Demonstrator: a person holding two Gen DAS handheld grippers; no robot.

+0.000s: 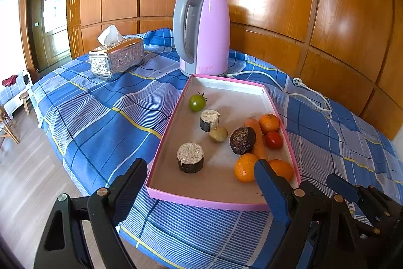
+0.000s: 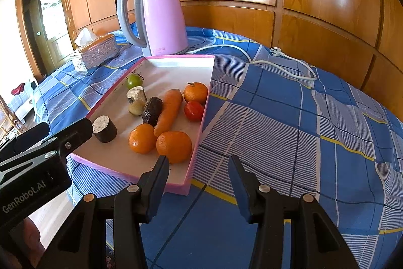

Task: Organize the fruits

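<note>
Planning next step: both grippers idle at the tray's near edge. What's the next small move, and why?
Probably ease the right gripper forward over the nearest orange. Its jaws stand open and empty just short of that orange, which lies inside the tray by its near corner. The left gripper is open too, with nothing between its fingers.

tray point(image 2: 201, 122): pink-rimmed, shallow, landmark | oranges point(image 2: 173, 146): three, two touching at near end, one at far right | carrot point(image 2: 168, 112): lying between them | red tomato point(image 2: 194, 110): by right wall | green tomato point(image 2: 134, 81): far left | passion fruit point(image 2: 152, 110): dark, wrinkled, against carrot
</note>
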